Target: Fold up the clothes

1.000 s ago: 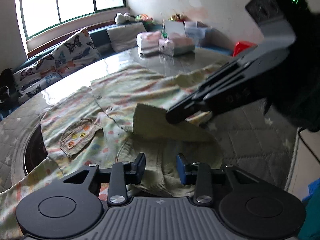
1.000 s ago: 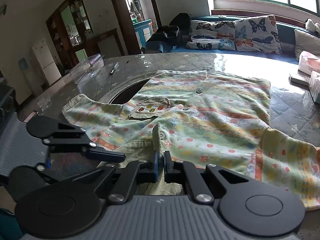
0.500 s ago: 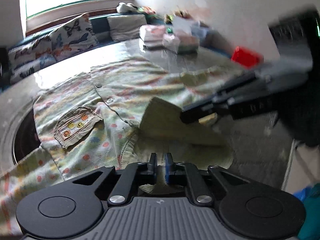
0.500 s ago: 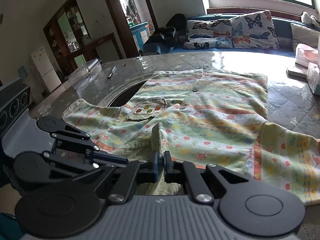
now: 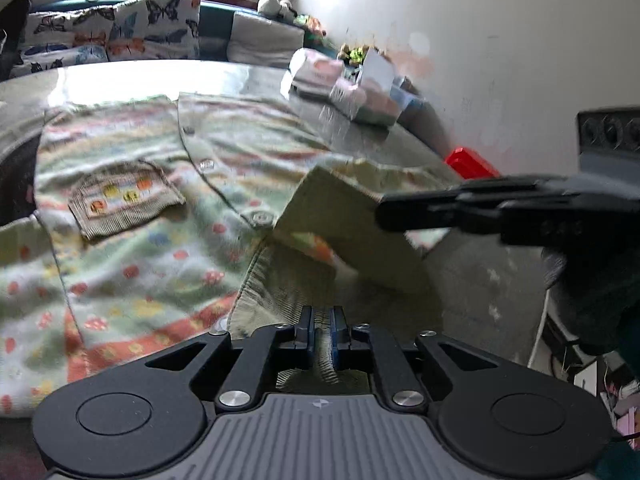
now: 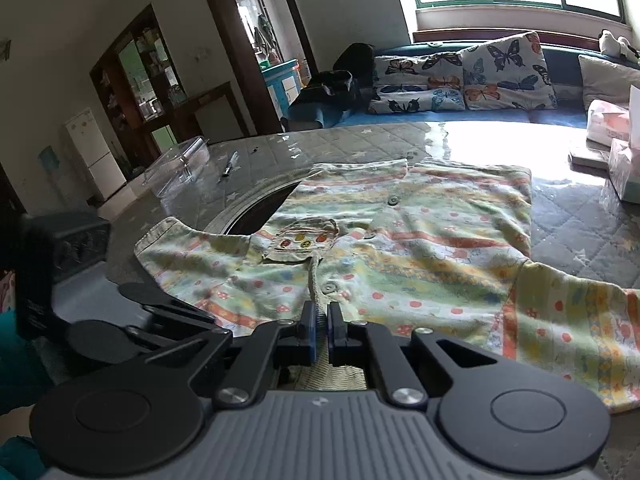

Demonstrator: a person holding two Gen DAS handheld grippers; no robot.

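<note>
A pastel printed button shirt [image 6: 420,240] lies spread face up on the quilted table [image 6: 580,216], its corduroy pocket [image 5: 120,204] to the left. My left gripper [image 5: 322,332] is shut on the ribbed corduroy collar at the near edge, with fabric pinched between the blue pads. My right gripper [image 6: 320,332] is shut on the other collar edge. In the left wrist view its fingers [image 5: 440,208] hold a collar flap lifted off the table. In the right wrist view the left tool's fingers [image 6: 180,312] lie low at the left, close beside the right gripper.
Wrapped tissue packs [image 5: 344,92] sit at the table's far right, with a red object [image 5: 472,164] beyond the edge. A dark round opening [image 6: 260,212] lies under the shirt's left side. A clear plastic box [image 6: 176,168] and a pen [image 6: 228,168] lie far left. Butterfly cushions [image 6: 480,76] line the sofa behind.
My left gripper went from open above the collar to shut on it, rolling and dropping closer to the fabric. The right gripper kept its grip, nearly still.
</note>
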